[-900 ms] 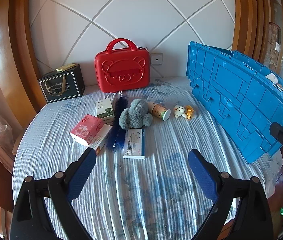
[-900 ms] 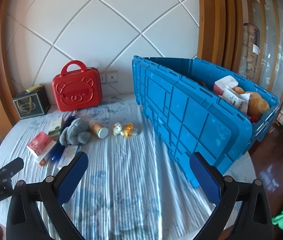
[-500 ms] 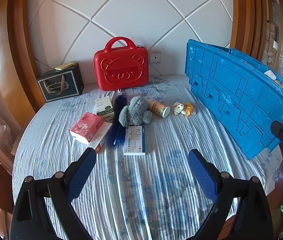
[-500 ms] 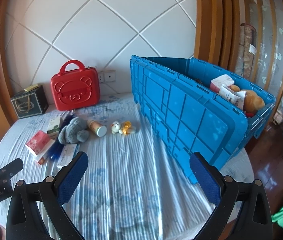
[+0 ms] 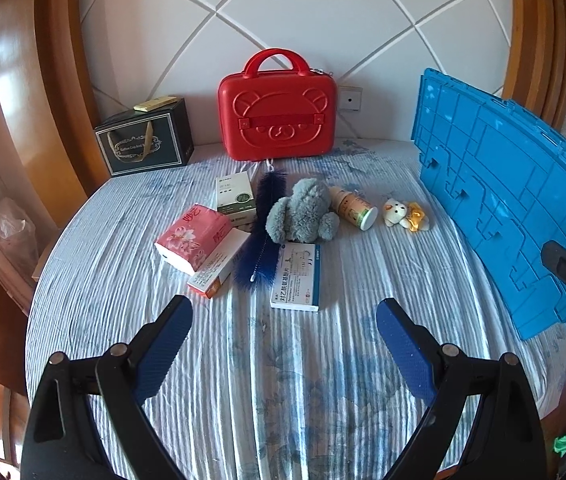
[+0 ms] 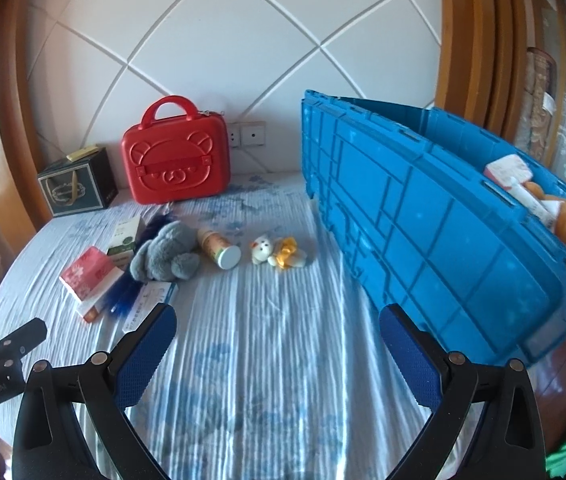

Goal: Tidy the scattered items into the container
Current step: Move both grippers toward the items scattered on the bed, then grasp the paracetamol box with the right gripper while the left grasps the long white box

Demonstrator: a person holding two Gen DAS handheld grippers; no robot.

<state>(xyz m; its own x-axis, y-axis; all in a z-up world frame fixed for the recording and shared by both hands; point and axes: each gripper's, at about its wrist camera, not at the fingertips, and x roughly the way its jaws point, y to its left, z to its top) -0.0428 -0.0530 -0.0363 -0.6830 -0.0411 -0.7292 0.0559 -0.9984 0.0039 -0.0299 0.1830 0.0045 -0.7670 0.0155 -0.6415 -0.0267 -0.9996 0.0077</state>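
Both the left gripper (image 5: 284, 322) and the right gripper (image 6: 277, 326) hover over the striped bed sheet (image 5: 283, 360), jaws spread wide and empty. The scattered items lie in a cluster ahead — a pink tissue pack (image 5: 191, 237), a blue bottle brush (image 5: 263, 236), a grey plush toy (image 5: 303, 212), a white medicine box (image 5: 296, 277), a small bottle (image 5: 353, 207) on its side and a little white-and-yellow plush (image 5: 404, 215). The blue crate (image 6: 443, 216) stands to the right, already holding a few things. A red bear case (image 5: 277, 118) leans against the wall behind.
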